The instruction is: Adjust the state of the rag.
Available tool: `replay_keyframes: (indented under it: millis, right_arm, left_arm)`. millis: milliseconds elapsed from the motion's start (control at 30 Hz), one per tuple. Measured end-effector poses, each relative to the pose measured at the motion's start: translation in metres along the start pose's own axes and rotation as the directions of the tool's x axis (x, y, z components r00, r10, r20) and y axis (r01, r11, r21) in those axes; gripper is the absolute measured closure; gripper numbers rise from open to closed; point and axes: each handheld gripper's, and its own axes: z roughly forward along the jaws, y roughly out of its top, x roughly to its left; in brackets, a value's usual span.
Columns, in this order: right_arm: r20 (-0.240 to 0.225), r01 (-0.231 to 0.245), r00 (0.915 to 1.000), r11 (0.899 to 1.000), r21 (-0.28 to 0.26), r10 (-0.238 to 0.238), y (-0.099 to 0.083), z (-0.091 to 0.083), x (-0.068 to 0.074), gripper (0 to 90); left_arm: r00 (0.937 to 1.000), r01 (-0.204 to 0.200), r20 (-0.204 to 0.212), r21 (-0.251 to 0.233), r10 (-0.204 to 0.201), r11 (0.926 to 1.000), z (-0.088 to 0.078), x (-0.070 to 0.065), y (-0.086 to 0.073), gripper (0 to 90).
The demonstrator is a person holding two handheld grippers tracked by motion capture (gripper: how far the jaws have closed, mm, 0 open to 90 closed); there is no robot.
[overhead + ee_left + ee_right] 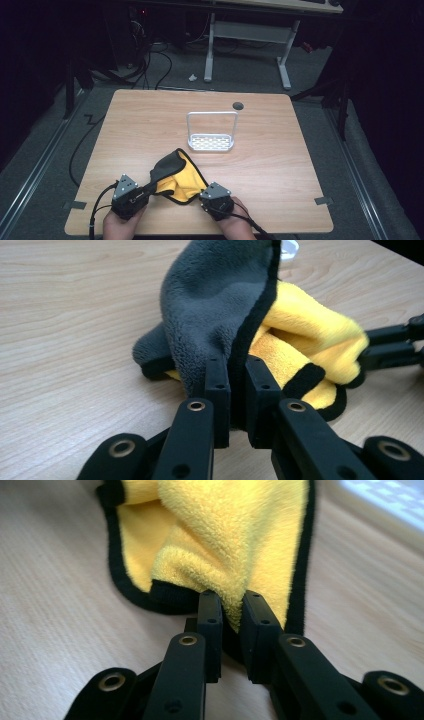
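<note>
A fleece cloth [175,172], yellow on one face and grey on the other with black edging, lies crumpled near the front of the wooden table [145,120]. My left gripper [152,186] is at its left side. In the left gripper view the jaws [237,367] are shut on the cloth's [215,295] black-edged grey fold. My right gripper [204,192] is at the cloth's right front corner. In the right gripper view the jaws [232,602] pinch a yellow fold of the cloth [225,530]. The right gripper's fingers [395,345] also appear in the left gripper view.
A white wire rack [211,131] with a tall handle and perforated base stands just beyond the cloth at the table's middle. A dark cable hole [238,105] sits at the far edge. Cables trail off the front edge from both grippers.
</note>
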Motion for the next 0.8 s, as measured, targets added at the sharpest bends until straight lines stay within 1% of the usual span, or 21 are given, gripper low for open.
replay_keyframes:
  millis: [100,133,167,200,233,267,300,333,367,400,433,467,500,533,567,600,633,667,700,767,800]
  right_arm:
    - [0.028,-0.038,0.9989,0.999,-0.013,0.038,-0.005,-0.012,-0.016,81.2]
    - [0.042,-0.057,0.9975,0.998,-0.021,0.057,-0.008,-0.017,-0.024,81.1]
    - [0.054,-0.071,0.9960,0.997,-0.023,0.072,-0.010,-0.020,-0.029,81.1]
    - [0.054,-0.071,0.9960,0.997,-0.023,0.072,-0.010,-0.020,-0.029,81.1]
    - [0.100,-0.097,0.9901,0.995,-0.028,0.099,-0.016,-0.028,-0.047,81.1]
    - [0.107,-0.120,0.9866,0.992,-0.035,0.123,-0.018,-0.030,-0.054,81.2]
    - [0.107,-0.120,0.9866,0.992,-0.035,0.123,-0.018,-0.030,-0.054,81.2]
    - [0.153,-0.166,0.9733,0.985,-0.048,0.171,-0.022,-0.037,-0.075,81.4]
    - [0.164,-0.177,0.9691,0.983,-0.053,0.184,-0.024,-0.039,-0.082,81.5]
    - [0.178,-0.197,0.9626,0.979,-0.056,0.204,-0.025,-0.040,-0.091,81.6]
    - [0.178,-0.197,0.9626,0.979,-0.056,0.204,-0.025,-0.040,-0.091,81.6]
    - [0.204,-0.215,0.9540,0.976,-0.046,0.220,-0.027,-0.037,-0.104,81.8]
    - [0.204,-0.222,0.9525,0.974,-0.040,0.226,-0.028,-0.035,-0.107,81.8]
    - [0.210,-0.229,0.9503,0.973,-0.029,0.230,-0.028,-0.032,-0.110,81.7]
    - [0.216,-0.228,0.9497,0.974,-0.019,0.226,-0.028,-0.030,-0.110,81.4]
    - [0.224,-0.220,0.9499,0.975,-0.013,0.218,-0.028,-0.028,-0.111,80.2]
    - [0.227,-0.220,0.9495,0.975,-0.012,0.217,-0.028,-0.028,-0.111,77.1]
    - [0.227,-0.220,0.9495,0.975,-0.012,0.217,-0.028,-0.028,-0.111,77.1]
    - [0.223,-0.221,0.9491,0.975,-0.032,0.222,-0.027,-0.032,-0.109,70.3]
    - [0.214,-0.222,0.9498,0.974,-0.052,0.228,-0.028,-0.038,-0.109,67.3]
    - [0.213,-0.228,0.9485,0.972,-0.059,0.235,-0.028,-0.041,-0.108,66.5]
  left_arm:
    - [1.0000,-0.004,-0.003,-0.007,0.004,1.0000,-0.003,0.001,0.001,83.1]
    - [0.9999,-0.007,-0.008,-0.012,0.007,0.9999,-0.006,0.003,0.002,83.4]
    - [1.0000,-0.003,-0.009,-0.018,0.003,0.9998,-0.007,0.004,0.003,83.7]
    - [1.0000,-0.003,-0.009,-0.018,0.003,0.9998,-0.007,0.004,0.003,84.1]
    - [0.9999,0.004,-0.009,-0.029,-0.005,0.9996,-0.010,0.007,0.004,84.3]
    - [1.0000,0.005,-0.009,-0.030,-0.005,0.9995,-0.011,0.008,0.004,84.5]
    - [1.0000,0.005,-0.009,-0.030,-0.005,0.9995,-0.011,0.008,0.004,84.8]
    - [1.0000,0.007,-0.007,-0.035,-0.007,0.9994,-0.012,0.010,0.005,84.9]
    - [0.9999,0.004,-0.009,-0.034,-0.004,0.9994,-0.011,0.011,0.005,84.8]
    - [0.9999,0.003,-0.010,-0.034,-0.003,0.9994,-0.010,0.013,0.006,84.8]
    - [0.9999,0.003,-0.010,-0.034,-0.003,0.9994,-0.010,0.013,0.006,84.6]
    - [0.9999,0.008,-0.013,-0.031,-0.008,0.9995,-0.004,0.017,0.007,83.6]
    - [0.9999,0.008,-0.013,-0.031,-0.008,0.9995,-0.004,0.017,0.007,80.7]
    - [0.9997,0.018,-0.015,-0.016,-0.018,0.9997,0.004,0.019,0.007,74.7]
    - [0.9996,0.026,-0.014,-0.009,-0.026,0.9996,0.006,0.019,0.007,69.1]
    - [0.9994,0.032,-0.015,-0.005,-0.032,0.9995,0.007,0.019,0.007,64.4]
    - [0.9992,0.034,-0.018,-0.007,-0.035,0.9994,0.005,0.017,0.007,60.2]
    - [0.9992,0.034,-0.018,-0.007,-0.035,0.9994,0.005,0.017,0.007,57.8]
    - [0.9992,0.021,-0.033,-0.028,-0.022,0.9994,-0.003,0.009,0.008,55.0]
    - [0.9992,0.000,-0.039,-0.044,-0.002,0.9990,-0.011,0.001,0.007,52.4]
    - [0.9991,-0.008,-0.041,-0.053,0.005,0.9986,-0.014,-0.002,0.007,51.2]
